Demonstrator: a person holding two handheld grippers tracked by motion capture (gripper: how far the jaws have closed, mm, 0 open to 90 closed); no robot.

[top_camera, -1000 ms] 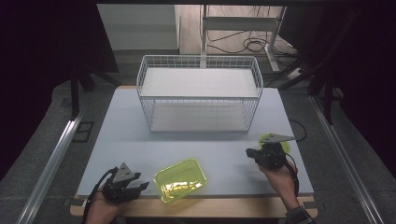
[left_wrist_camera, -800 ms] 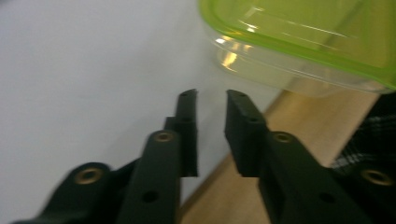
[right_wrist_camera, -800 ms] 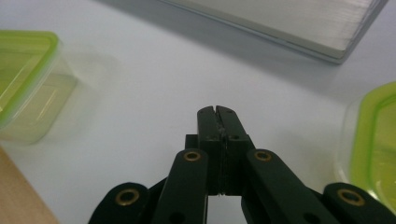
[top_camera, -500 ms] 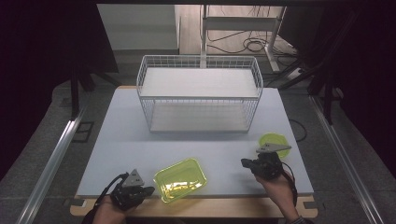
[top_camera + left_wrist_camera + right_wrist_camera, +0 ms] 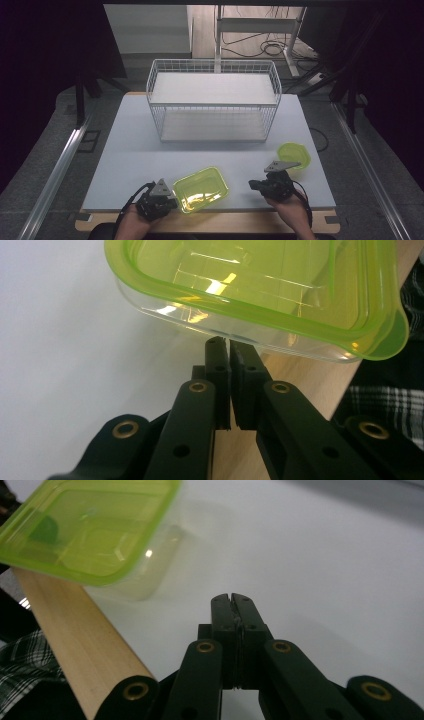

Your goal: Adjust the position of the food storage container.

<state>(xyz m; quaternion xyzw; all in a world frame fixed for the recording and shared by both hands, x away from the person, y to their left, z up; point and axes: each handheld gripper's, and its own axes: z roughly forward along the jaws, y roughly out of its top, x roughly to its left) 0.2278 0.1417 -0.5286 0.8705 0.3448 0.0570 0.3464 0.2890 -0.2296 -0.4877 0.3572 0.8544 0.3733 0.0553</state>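
Note:
A lime-green rectangular container (image 5: 201,189) with clear walls sits near the table's front edge. My left gripper (image 5: 170,203) is at its left end, jaws shut with nothing between them. In the left gripper view the closed tips (image 5: 225,346) reach right up to the container's (image 5: 260,285) clear wall under the rim; I cannot tell whether they touch. My right gripper (image 5: 254,184) is a little to the right of the container, pointing left at it, also shut and empty. Its view has the closed tips (image 5: 232,601) over bare table, the container (image 5: 85,530) farther off.
A small round green tub (image 5: 294,154) lies just behind my right gripper. A white wire basket shelf (image 5: 215,102) stands at the back middle of the grey table (image 5: 135,150). The wooden front edge (image 5: 225,222) runs just below both hands.
My left hand moved right, up to the container's end. My right hand came toward the front edge and left, away from the round tub.

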